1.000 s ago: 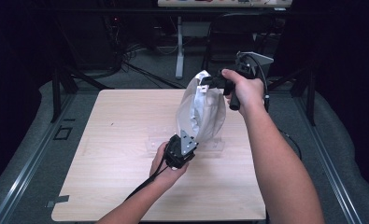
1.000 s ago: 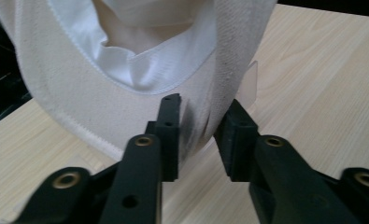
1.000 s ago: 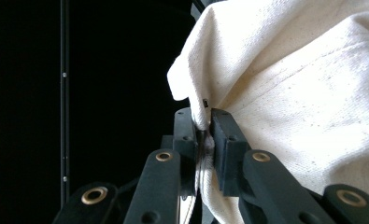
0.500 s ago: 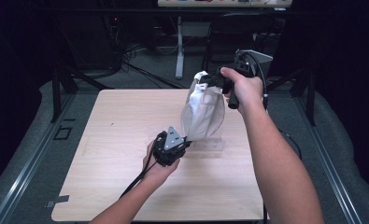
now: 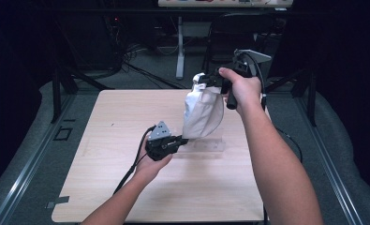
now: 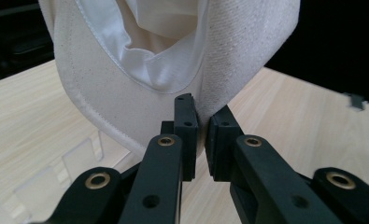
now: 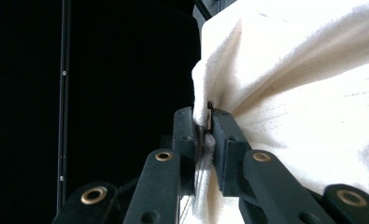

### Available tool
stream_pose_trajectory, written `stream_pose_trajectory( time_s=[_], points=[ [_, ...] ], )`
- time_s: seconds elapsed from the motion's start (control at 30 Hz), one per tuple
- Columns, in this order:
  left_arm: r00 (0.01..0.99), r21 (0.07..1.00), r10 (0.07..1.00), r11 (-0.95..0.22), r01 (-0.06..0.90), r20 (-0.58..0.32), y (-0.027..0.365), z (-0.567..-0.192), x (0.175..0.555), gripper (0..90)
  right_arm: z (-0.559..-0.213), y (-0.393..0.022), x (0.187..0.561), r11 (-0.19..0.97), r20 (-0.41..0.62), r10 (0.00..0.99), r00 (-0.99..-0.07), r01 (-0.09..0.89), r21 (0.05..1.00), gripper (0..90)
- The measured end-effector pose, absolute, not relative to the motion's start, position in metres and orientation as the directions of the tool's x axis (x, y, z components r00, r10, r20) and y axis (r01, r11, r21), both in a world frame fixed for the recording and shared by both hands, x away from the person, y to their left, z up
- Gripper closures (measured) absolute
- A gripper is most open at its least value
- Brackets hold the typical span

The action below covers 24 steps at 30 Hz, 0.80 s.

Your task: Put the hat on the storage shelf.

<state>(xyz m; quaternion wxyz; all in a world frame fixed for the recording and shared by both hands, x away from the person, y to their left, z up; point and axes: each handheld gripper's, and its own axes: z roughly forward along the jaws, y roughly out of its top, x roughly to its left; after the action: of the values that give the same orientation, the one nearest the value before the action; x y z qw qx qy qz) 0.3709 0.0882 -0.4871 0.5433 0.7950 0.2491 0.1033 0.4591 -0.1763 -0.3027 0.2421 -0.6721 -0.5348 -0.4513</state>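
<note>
Cream canvas cap (image 5: 202, 115) hangs in the air over the far right part of the pale wooden surface (image 5: 103, 187), crown up. Right claw (image 5: 210, 82) clenched on cap's top fabric, near the far edge. Left claw (image 5: 182, 140) jaws just closed, now pinching the cap's lower rim (image 6: 198, 100), low over mid-surface. Clear acrylic stand (image 5: 210, 146) lies flat just beneath the cap. Near half and left side of surface are open room; right forearm runs along the right edge.
</note>
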Motion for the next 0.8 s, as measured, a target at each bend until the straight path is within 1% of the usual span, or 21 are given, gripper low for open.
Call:
stream_pose_trajectory(
  time_s=[0.37, 0.57, 0.67, 0.8],
  points=[
    [0.851, 0.911, 0.474, -0.206, 0.358, -0.227, 0.104, -0.493, 0.387, 85.0, -0.312, -0.165, 0.469, -0.306, 0.869, 0.494, 0.024, 0.94, 0.148, 81.3],
    [0.838, 0.91, 0.485, -0.176, 0.374, -0.251, 0.116, -0.5, 0.387, 84.8, -0.311, -0.153, 0.472, -0.283, 0.863, 0.504, 0.017, 0.948, 0.146, 81.3],
    [0.827, 0.91, 0.488, -0.141, 0.39, -0.279, 0.121, -0.505, 0.385, 84.9, -0.314, -0.146, 0.472, -0.267, 0.864, 0.502, 0.013, 0.953, 0.141, 81.3],
    [0.82, 0.911, 0.499, -0.132, 0.391, -0.28, 0.121, -0.507, 0.381, 84.9, -0.315, -0.137, 0.472, -0.249, 0.865, 0.502, 0.001, 0.958, 0.144, 81.3]
  ],
)
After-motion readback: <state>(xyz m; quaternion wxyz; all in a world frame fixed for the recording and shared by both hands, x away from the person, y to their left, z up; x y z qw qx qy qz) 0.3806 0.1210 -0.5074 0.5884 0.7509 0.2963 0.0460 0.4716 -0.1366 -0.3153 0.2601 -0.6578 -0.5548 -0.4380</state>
